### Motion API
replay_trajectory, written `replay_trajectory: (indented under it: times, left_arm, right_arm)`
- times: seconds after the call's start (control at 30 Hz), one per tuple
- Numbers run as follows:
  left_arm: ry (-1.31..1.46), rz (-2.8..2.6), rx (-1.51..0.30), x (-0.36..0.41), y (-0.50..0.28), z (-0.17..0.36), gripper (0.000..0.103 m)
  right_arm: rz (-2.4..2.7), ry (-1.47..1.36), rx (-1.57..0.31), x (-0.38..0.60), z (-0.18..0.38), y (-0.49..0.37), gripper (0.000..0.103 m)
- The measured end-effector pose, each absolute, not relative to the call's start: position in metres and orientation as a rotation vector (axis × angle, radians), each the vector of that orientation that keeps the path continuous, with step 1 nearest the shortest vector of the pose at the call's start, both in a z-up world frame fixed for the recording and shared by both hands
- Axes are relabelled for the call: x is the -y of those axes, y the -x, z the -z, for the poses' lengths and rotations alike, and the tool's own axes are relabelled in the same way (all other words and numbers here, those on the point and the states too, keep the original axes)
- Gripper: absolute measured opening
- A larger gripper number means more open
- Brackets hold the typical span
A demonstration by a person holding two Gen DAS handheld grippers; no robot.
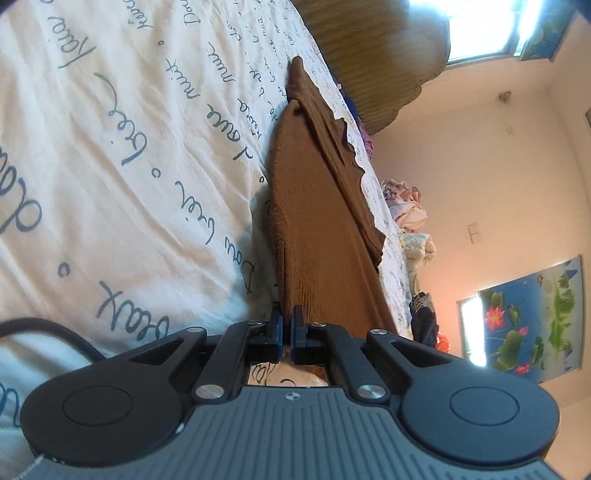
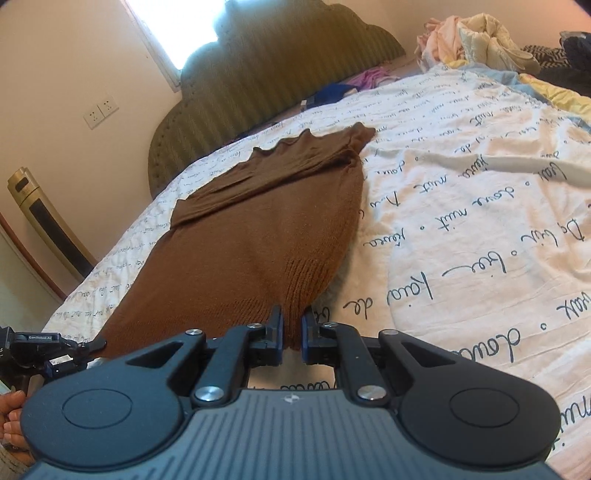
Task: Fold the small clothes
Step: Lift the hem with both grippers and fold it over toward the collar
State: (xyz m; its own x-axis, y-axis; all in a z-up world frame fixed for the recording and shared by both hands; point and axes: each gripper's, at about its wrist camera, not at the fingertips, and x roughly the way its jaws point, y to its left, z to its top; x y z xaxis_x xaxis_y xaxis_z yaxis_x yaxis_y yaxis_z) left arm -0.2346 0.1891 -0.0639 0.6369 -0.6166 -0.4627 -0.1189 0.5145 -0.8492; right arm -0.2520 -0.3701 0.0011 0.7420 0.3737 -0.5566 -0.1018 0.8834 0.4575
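Both tools are clamped on the same brown knitted garment (image 2: 266, 218), each pinching its ribbed hem. From the left wrist view, the left tool (image 1: 287, 332) has its jaws drawn nearly together with a thin fold of the knit between them, and the camera is rolled so the bed runs up the frame at a steep slant. From the right wrist view, the right tool (image 2: 291, 334) grips a thicker bunch of hem, its jaws a little further apart, the cloth gathering into a narrow neck just ahead of them.

Away from the tools the garment lies flat on the bed, stretching toward the headboard (image 2: 258, 81). A folded-over layer with a wavy edge sits at the end nearest the headboard. Under it is a white sheet (image 2: 480, 229) printed with dark cursive script.

Beside the headboard, toward the far corner of the bed, a heap of pale clothes (image 2: 476, 40) is piled up, with small purple and blue items just in front of the headboard. On the wall next to the headboard are two sockets (image 2: 100, 110) and a bright window (image 2: 184, 26). A tall gold appliance (image 2: 48, 221) stands on the floor near that same side.
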Motion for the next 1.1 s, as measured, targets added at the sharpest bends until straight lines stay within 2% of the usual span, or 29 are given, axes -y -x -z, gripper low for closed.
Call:
replay_trajectory:
  times: [0.1, 0.2, 0.23, 0.3, 0.37, 0.4, 0.43, 0.47, 0.5, 0.53, 0.6, 0.63, 0.67, 0.7, 0.73, 0.97, 1.1]
  left_arm:
    - [1.024, 0.350, -0.871, -0.189, 0.228, 0.073, 0.002]
    - [1.078, 0.376, -0.895, -0.186, 0.220, 0.084, 0.002]
    - [1.085, 0.391, -0.885, -0.186, 0.219, 0.084, 0.005]
    - [1.104, 0.412, -0.886, -0.185, 0.215, 0.086, 0.030]
    - [1.144, 0.451, -0.868, -0.184, 0.210, 0.083, 0.058]
    - [1.160, 0.470, -0.854, -0.183, 0.207, 0.080, 0.066]
    - [1.170, 0.484, -0.847, -0.180, 0.204, 0.077, 0.079]
    - [1.175, 0.488, -0.843, -0.178, 0.202, 0.075, 0.086]
    - [1.172, 0.472, -0.849, -0.175, 0.199, 0.073, 0.087]
    - [1.153, 0.447, -0.869, -0.172, 0.197, 0.072, 0.082]
    - [1.093, 0.405, -0.902, -0.166, 0.193, 0.070, 0.060]
    - [1.071, 0.379, -0.932, -0.166, 0.193, 0.074, 0.031]
    - [1.071, 0.366, -0.962, -0.166, 0.191, 0.081, 0.006]
    - [1.066, 0.334, -0.986, -0.166, 0.192, 0.088, 0.007]
    - [1.077, 0.325, -0.988, -0.168, 0.193, 0.093, 0.012]
    - [0.982, 0.306, -0.949, -0.166, 0.193, 0.071, 0.006]
    - [0.994, 0.375, -0.881, -0.167, 0.185, 0.048, 0.006]
  right_arm:
    - [-0.272, -0.469, -0.739, 0.374, 0.018, 0.240, 0.009]
    - [-0.264, -0.519, -0.810, 0.376, 0.031, 0.227, 0.016]
    - [-0.259, -0.543, -0.803, 0.378, 0.033, 0.227, 0.017]
    - [-0.253, -0.579, -0.800, 0.382, 0.037, 0.225, 0.031]
    - [-0.259, -0.606, -0.799, 0.384, 0.040, 0.221, 0.038]
    - [-0.264, -0.620, -0.799, 0.384, 0.041, 0.219, 0.046]
    - [-0.274, -0.637, -0.797, 0.384, 0.042, 0.217, 0.051]
    - [-0.291, -0.648, -0.792, 0.383, 0.042, 0.215, 0.062]
    - [-0.304, -0.646, -0.786, 0.381, 0.041, 0.213, 0.068]
    - [-0.312, -0.631, -0.784, 0.377, 0.041, 0.212, 0.069]
    - [-0.327, -0.584, -0.785, 0.368, 0.040, 0.209, 0.068]
    - [-0.327, -0.570, -0.783, 0.365, 0.039, 0.209, 0.065]
    - [-0.330, -0.556, -0.794, 0.363, 0.040, 0.208, 0.043]
    - [-0.322, -0.543, -0.804, 0.362, 0.041, 0.208, 0.023]
    - [-0.320, -0.540, -0.800, 0.362, 0.042, 0.209, 0.009]
    - [-0.309, -0.457, -0.679, 0.363, 0.011, 0.218, 0.009]
    - [-0.345, -0.443, -0.632, 0.368, -0.016, 0.197, 0.009]
